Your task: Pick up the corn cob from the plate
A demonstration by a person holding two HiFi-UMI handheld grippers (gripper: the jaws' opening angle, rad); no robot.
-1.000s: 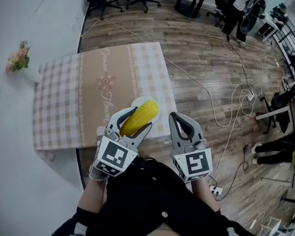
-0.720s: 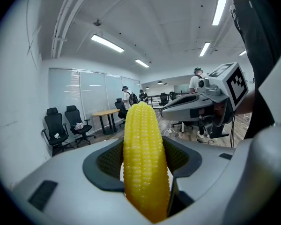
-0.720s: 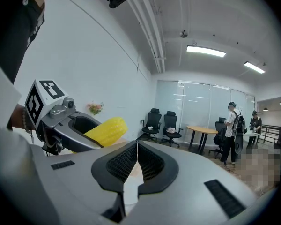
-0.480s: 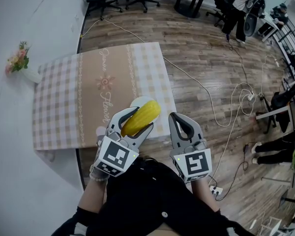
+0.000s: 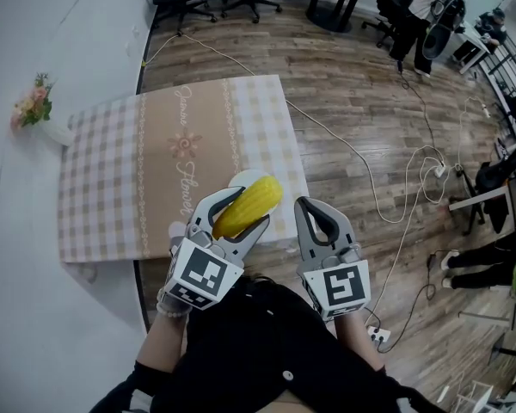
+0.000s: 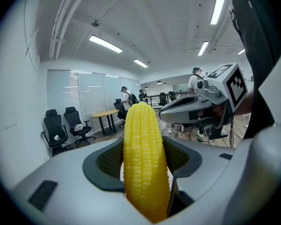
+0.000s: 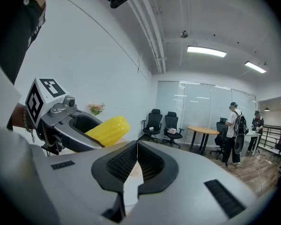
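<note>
Nearest to me, right gripper (image 5: 316,210): jaws pressed together, nothing between them, idle beside the left one. Left gripper (image 5: 238,210): jaws clamped on the cob (image 5: 258,194), which is off the plate and held in the air above it, tip pointing away from me. The grip takes only the cob's near end; most of its length stands out past the jaw tips. Below it, the plate (image 5: 239,177): white, partly hidden, sitting close to the near edge of the table (image 5: 146,179) with its checked cloth. Farther off, flowers (image 5: 31,103) at the table's left corner, and a cable (image 5: 374,183) trailing over the wood floor. Risk, as I judge it: the long overhang and rounded kernels could let the cob pivot or slide out if I tilt or jerk the gripper, and a drop here may miss the plate and roll off the table edge.
</note>
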